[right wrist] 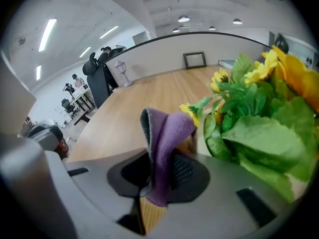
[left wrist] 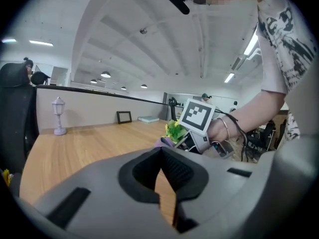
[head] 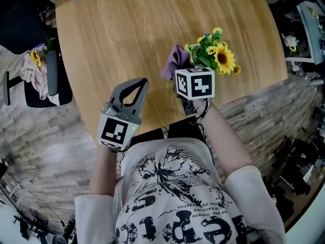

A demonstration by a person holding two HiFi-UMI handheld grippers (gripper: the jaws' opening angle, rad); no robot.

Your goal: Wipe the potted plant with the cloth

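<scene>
The potted plant [head: 216, 55], yellow sunflowers among green leaves, stands near the table's front right edge; its leaves [right wrist: 259, 133] fill the right of the right gripper view. A purple cloth [head: 175, 61] sticks up just left of the plant, pinched in my right gripper [right wrist: 162, 176], whose jaws are shut on the cloth's [right wrist: 164, 143] lower fold. In the head view the marker cube hides that gripper's fingers. My left gripper [head: 137, 88] hovers over the table to the left of the cloth, jaws shut with nothing between them [left wrist: 160, 156].
The round wooden table [head: 127, 29] stretches away from me. A small pale lamp ornament [left wrist: 59, 116] and a dark picture frame [left wrist: 124, 117] stand at its far side. A black office chair [head: 35, 80] with cloth on it stands left of the table.
</scene>
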